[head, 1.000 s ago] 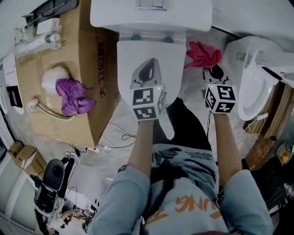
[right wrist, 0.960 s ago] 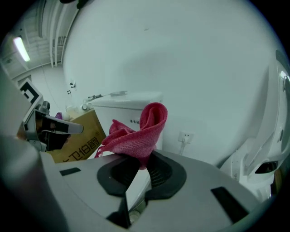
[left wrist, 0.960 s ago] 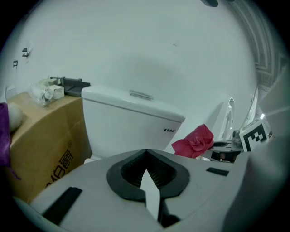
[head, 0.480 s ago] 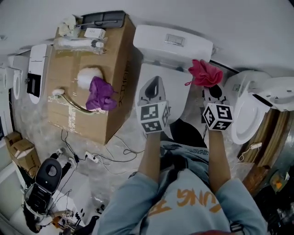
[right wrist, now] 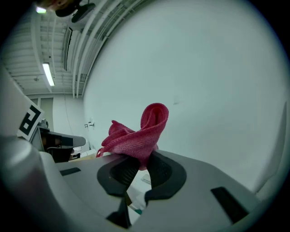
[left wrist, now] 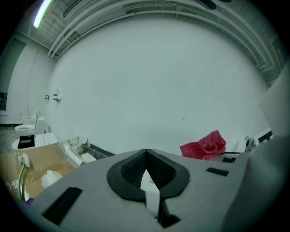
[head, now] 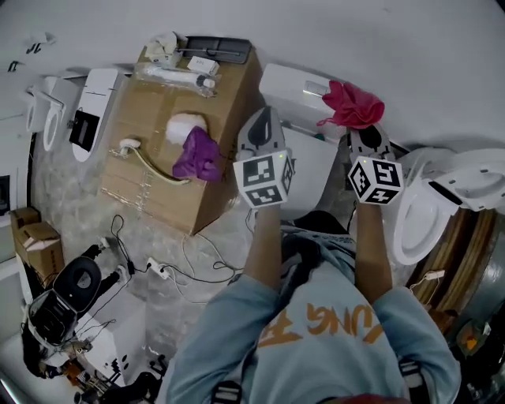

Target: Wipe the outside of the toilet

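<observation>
Industrial storage or test space, not a household bathroom. One toilet [head: 304,166] at 12 o'clock, a second toilet [head: 422,217] at 3 o'clock and white fixtures [head: 47,118] at 10 o'clock. Cardboard box [head: 150,158] at 11 o'clock, cables [head: 170,264] on the floor, strip light [left wrist: 43,11] on an exposed ceiling.

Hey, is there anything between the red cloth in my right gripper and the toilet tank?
Nothing visible does. The red cloth, pinched in the right gripper, is at the right end of the toilet tank, and no object shows between them.
</observation>
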Demonstrator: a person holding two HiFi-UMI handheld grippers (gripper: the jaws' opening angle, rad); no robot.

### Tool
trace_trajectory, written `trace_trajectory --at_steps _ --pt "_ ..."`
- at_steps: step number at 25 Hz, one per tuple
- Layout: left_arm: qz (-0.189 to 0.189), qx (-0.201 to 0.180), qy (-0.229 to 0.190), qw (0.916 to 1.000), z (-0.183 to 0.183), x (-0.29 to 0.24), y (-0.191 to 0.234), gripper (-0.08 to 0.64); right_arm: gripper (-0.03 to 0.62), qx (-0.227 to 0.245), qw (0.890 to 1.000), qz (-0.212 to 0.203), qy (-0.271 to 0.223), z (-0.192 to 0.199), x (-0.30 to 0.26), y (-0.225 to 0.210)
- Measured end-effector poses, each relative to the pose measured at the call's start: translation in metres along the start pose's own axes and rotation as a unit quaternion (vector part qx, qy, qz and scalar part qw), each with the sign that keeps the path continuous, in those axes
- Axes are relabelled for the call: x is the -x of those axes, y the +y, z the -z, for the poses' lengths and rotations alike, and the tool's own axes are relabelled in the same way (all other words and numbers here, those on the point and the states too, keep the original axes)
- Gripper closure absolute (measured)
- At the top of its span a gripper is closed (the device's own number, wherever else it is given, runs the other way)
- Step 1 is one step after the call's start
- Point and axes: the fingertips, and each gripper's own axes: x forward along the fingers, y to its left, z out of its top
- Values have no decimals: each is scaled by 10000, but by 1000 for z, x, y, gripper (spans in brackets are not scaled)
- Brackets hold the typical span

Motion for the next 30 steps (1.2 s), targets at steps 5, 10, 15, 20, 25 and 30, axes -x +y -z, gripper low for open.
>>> trace_trajectory --at_steps 5,10,15,20,25,30 --pt "-28 -290 -498 9983 -56 12 11 536 529 189 9989 -197 -379 -49 -12 21" --pt "-82 -567 -829 9949 -97 16 28 537 529 331 9960 -443 -701 -88 -30 55" --pt "-254 -768 -993 9918 -120 20 53 537 529 443 9939 -589 -823 -107 -49 85" --pt "-434 -863 -1033 9899 -130 15 80 537 529 524 9938 -581 -787 -113 -71 98" --pt "-438 -875 -1005 9901 -133 8 96 535 529 645 9934 -586 -751 -117 -85 109" --pt "-416 -886 -979 9904 -135 1 108 536 529 742 9928 -604 -716 -119 -98 117"
